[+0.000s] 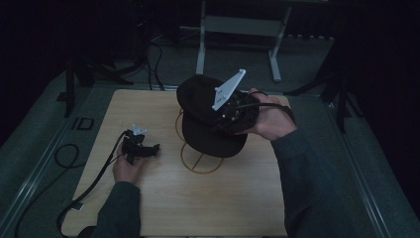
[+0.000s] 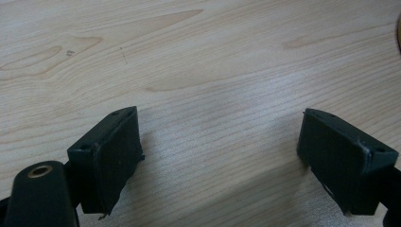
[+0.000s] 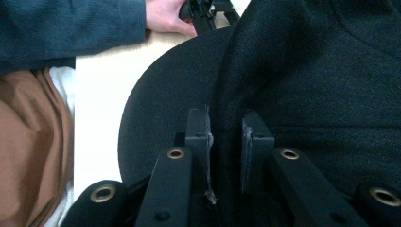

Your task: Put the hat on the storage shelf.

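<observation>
Two grippers: right gripper (image 3: pixel 226 142) pinches the black cap (image 1: pixel 208 111) over the wire stand (image 1: pixel 200 161), left gripper (image 2: pixel 222 156) idles wide open, so I lower level, centred.

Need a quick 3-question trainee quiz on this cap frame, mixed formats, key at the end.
1. True or false: the right gripper is shut on the black cap.
2. What lies between the pads of the left gripper?
A. the cap's brim
B. a cable
C. nothing, just bare table beyond them
3. Fill in: under the cap, on the table, stands a thin ____ stand with a ring-shaped base.

Key:
1. True. In the right gripper view the jaws pinch a fold of the dark fabric.
2. C. The jaws stand wide apart above the wood.
3. Wire.
</observation>
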A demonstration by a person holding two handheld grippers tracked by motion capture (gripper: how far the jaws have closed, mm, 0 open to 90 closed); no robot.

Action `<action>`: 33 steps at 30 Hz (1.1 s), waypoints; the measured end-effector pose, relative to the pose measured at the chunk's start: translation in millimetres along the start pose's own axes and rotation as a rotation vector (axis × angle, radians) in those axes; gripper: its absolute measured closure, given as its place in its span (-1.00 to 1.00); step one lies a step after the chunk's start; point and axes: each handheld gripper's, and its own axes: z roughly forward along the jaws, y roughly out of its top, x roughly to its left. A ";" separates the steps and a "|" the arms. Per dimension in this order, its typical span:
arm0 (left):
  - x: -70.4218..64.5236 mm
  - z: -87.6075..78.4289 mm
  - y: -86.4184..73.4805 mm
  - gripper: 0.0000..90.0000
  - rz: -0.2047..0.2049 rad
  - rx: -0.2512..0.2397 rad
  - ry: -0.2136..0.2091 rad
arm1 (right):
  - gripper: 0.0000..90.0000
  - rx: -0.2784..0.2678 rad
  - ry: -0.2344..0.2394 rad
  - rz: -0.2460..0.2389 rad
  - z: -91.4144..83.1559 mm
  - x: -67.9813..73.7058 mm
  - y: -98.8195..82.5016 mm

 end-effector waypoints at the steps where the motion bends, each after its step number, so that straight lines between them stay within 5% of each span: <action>1: 0.0 0.0 0.0 -0.69 0.000 0.000 -0.001 | 0.72 -0.002 0.000 -0.004 1.3 -0.2 0.9; 33: 0.0 0.0 0.0 -0.69 0.000 0.000 0.000 | 0.70 0.059 0.048 -0.038 38.7 3.0 16.1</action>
